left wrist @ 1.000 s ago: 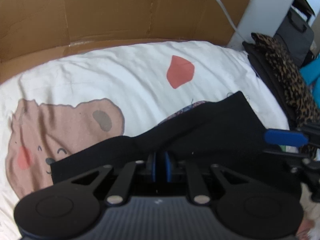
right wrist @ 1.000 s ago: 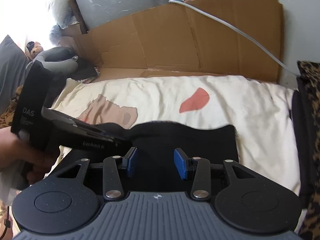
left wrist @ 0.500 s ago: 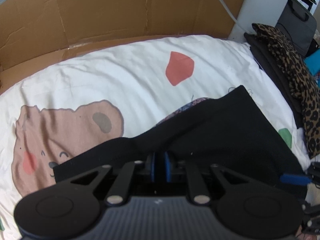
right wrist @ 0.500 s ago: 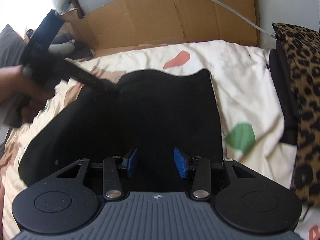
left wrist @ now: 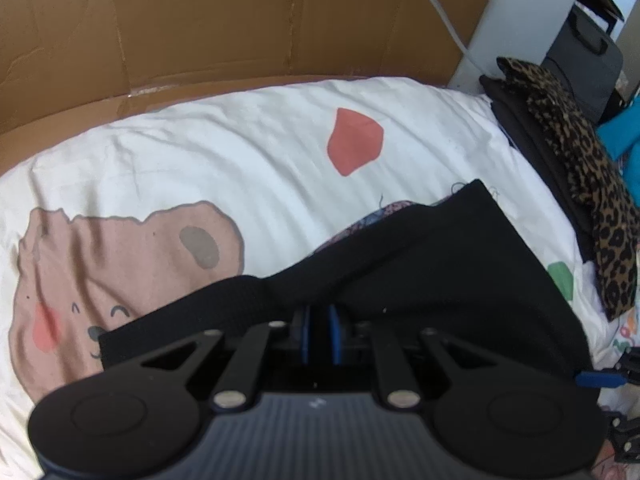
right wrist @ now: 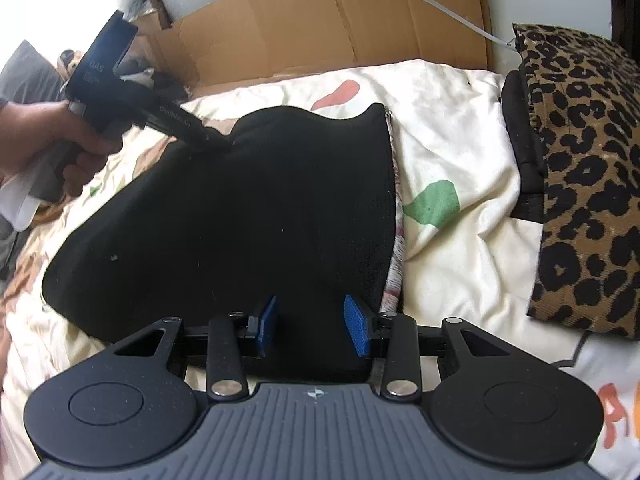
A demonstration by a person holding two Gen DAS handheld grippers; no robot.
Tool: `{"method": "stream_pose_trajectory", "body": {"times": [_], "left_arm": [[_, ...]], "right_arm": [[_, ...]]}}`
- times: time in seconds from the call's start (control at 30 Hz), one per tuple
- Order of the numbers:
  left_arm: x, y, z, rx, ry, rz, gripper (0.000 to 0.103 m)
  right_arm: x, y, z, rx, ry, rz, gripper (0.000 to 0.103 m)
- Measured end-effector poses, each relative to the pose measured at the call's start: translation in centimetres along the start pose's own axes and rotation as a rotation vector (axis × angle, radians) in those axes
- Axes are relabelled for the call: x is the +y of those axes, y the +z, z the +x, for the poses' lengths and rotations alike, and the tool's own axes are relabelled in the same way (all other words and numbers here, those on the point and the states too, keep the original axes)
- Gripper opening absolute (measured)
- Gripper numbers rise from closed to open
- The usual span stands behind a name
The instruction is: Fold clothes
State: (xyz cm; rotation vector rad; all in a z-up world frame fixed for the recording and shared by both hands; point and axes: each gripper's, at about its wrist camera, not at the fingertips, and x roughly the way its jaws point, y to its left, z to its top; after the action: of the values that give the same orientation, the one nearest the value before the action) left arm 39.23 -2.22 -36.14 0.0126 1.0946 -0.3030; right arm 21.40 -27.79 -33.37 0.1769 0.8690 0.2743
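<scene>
In the right wrist view, a hand (right wrist: 52,136) at the upper left of the frame holds the left gripper (right wrist: 218,141), whose tips bite into the far edge of the black garment (right wrist: 248,216) and lift it slightly. The garment fills the centre of the frame, spread over a cream bedsheet (right wrist: 452,152) printed with coloured shapes; a patterned lining shows along its right edge. At the lower centre the right gripper (right wrist: 310,326) has its blue pads (right wrist: 267,324) spread apart over the near edge of the garment, clasping nothing. At the right of the frame lies a leopard-print cloth (right wrist: 580,176) on a dark stack. In the left wrist view, a bear print (left wrist: 120,276) sits at the left, the blue pads at lower centre are pinched together on the garment's fold, and brown cardboard (left wrist: 240,20) runs across the top.
</scene>
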Motion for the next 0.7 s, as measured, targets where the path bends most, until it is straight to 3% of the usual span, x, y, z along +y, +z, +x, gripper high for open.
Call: {"method": "stream_pose_trajectory", "body": {"times": [0.33,0.53,0.7], "left_arm": [[0.5,-1.2,-0.2,-0.076,-0.017,-0.044,0.012],[-0.1,-0.6,-0.8,-0.065,0.005,-0.031,0.012],[-1.8,0.1,-3.7,-0.048,-0.063,0.084,0.031]], "right_arm": [[-1.2,-0.9,-1.2,0.019,-0.022,-0.014,0.037],[-0.5,0.0,-1.7,0.025,-0.046,-0.027,0.035],[-0.5,0.8,-3.1,-0.068,-0.038,0.065,0.037]]}}
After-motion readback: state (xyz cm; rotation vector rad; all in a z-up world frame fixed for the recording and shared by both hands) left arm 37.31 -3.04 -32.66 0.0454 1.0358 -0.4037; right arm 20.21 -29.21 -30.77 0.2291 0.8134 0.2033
